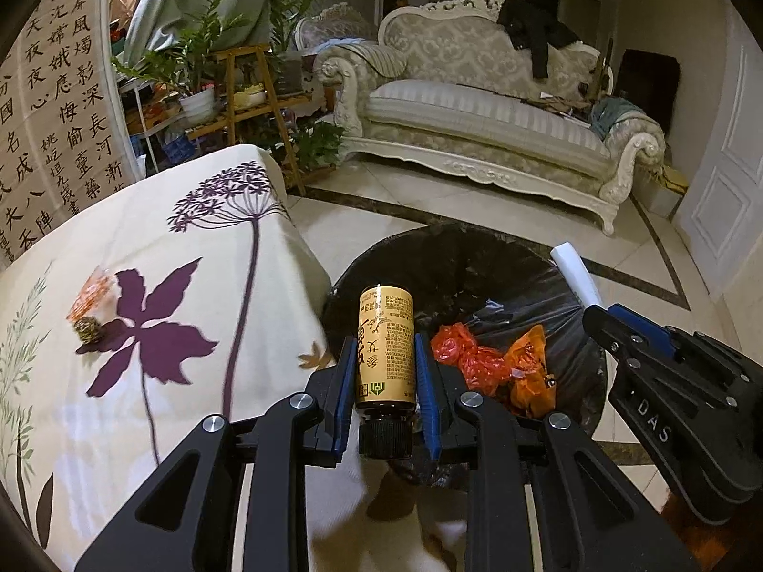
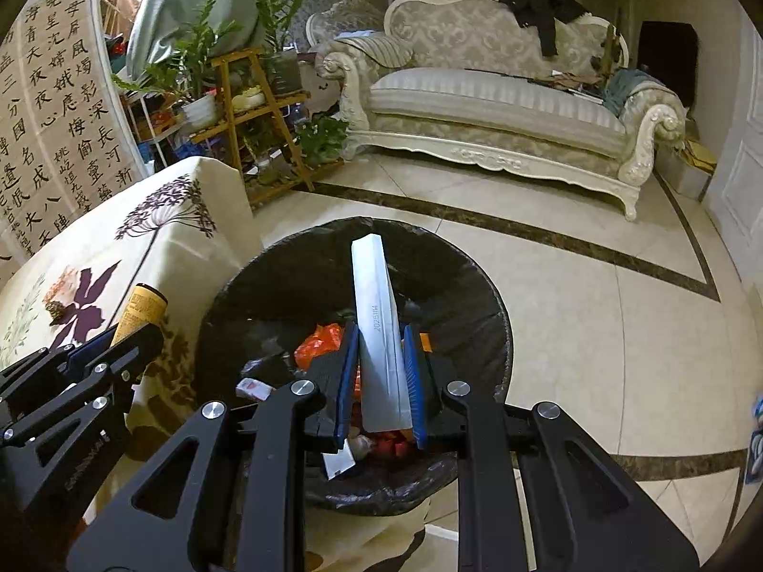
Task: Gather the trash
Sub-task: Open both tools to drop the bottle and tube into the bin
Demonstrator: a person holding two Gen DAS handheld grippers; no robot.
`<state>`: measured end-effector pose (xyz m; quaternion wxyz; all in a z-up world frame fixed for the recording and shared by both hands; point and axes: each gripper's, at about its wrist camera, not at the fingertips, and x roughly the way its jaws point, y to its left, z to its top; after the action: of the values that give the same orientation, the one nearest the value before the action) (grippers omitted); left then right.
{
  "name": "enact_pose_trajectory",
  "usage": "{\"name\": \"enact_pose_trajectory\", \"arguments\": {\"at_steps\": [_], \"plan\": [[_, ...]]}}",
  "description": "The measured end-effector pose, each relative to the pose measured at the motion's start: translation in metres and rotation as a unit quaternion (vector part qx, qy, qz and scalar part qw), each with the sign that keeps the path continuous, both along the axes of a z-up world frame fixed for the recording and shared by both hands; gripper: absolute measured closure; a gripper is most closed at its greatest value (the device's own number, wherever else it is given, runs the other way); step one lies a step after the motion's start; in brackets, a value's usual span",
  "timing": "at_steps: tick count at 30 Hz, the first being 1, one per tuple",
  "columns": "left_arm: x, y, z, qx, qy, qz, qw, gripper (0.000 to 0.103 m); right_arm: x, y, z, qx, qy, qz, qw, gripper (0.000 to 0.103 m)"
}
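Bottle: a small brown bottle (image 1: 385,343) with a yellow label and black cap was clamped between the blue pads of the left claw (image 1: 385,372), cap toward the camera, base pointing out over the near rim of the bin.
Packet: a flat white packet (image 2: 379,329) stood on edge in the right claw (image 2: 380,376), which was closed narrowly on its lower part, directly above the bin's opening.
Bin: a round trash bin (image 2: 267,276) lined with a black bag stood on the tiled floor just beside the cloth-covered surface (image 1: 157,219); orange and red wrappers (image 1: 491,362) already lay inside.
Leftover: a crumpled orange wrapper (image 1: 90,305) lay on the surface, well apart from both claws.
Step in hand: dropping both items, as I judge it.
Doing it well: the packet seemed ready to release; the bottle likely needed carrying further over the opening first, so it cleared the rim.
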<state>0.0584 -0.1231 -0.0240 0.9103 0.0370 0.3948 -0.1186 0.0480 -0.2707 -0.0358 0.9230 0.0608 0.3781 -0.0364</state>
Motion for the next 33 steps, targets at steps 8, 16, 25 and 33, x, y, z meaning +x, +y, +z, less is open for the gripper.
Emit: {"name": "enact_pose_trajectory", "arguments": {"at_steps": [8, 16, 25, 33], "plan": [[0.014, -0.017, -0.004, 0.013, 0.011, -0.009, 0.9998, 0.078, 0.011, -0.009, -0.012, 0.006, 0.012, -0.007, 1.000, 0.083], [0.016, -0.019, -0.004, 0.018, 0.013, -0.009, 0.9997, 0.058, 0.014, -0.013, -0.013, 0.008, 0.011, -0.016, 1.000, 0.071], [0.014, -0.013, -0.001, 0.006, 0.013, 0.001, 0.9999, 0.048, 0.011, -0.012, -0.007, 0.006, 0.005, -0.020, 1.000, 0.063], [0.013, -0.001, 0.005, -0.004, 0.013, 0.013, 0.9998, 0.037, 0.009, -0.004, 0.002, 0.004, -0.003, -0.012, 1.000, 0.056]]}}
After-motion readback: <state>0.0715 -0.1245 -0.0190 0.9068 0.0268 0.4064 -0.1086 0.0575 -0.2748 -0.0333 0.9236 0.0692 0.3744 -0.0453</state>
